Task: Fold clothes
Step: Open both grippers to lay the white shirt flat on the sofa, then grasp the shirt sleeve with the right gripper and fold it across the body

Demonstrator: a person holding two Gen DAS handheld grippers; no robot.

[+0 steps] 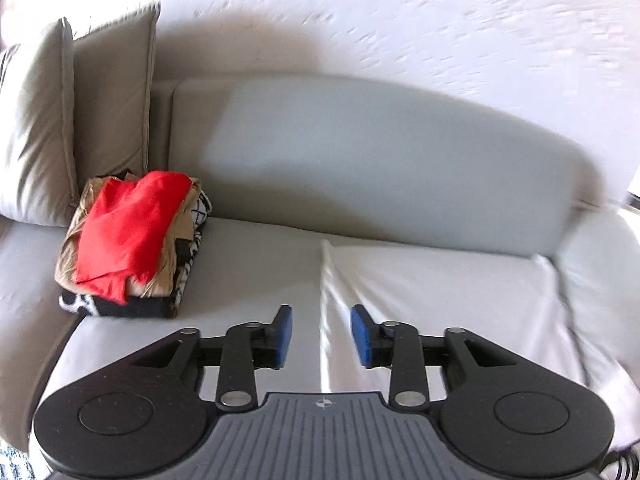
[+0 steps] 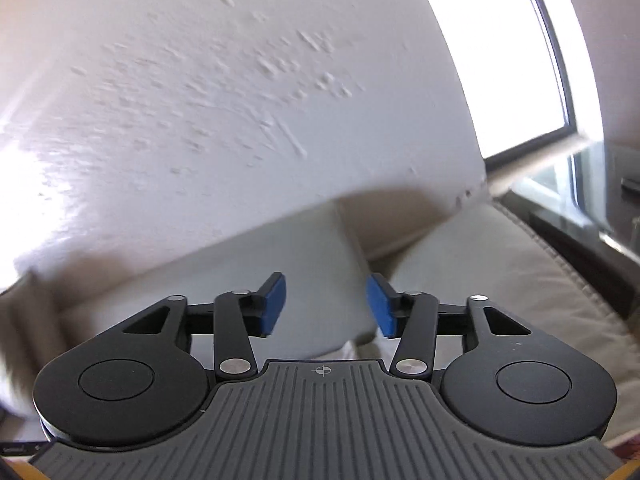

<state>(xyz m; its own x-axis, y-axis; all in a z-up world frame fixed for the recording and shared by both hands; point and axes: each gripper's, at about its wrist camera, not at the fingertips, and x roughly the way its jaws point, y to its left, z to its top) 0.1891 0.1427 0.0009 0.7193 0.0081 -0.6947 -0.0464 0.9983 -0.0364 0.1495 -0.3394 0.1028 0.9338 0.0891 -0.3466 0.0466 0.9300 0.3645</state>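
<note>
A white garment [image 1: 440, 304] lies spread flat on the grey sofa seat [image 1: 256, 264], its left edge running between my left gripper's fingers. My left gripper [image 1: 321, 334] is open and empty, hovering above that edge. A pile of folded clothes [image 1: 132, 240], red on top over tan and black-and-white pieces, sits on the seat at the left. My right gripper [image 2: 326, 306] is open and empty, raised and pointing at the sofa backrest [image 2: 280, 280] and wall; no clothes are clearly seen there.
Two beige cushions [image 1: 80, 112] stand at the sofa's left end behind the pile. The sofa backrest [image 1: 380, 160] and a white textured wall [image 1: 400, 20] lie beyond. In the right wrist view a beige cushion [image 2: 500, 280], a window [image 2: 500, 60] and a glass-topped table [image 2: 580, 184] are on the right.
</note>
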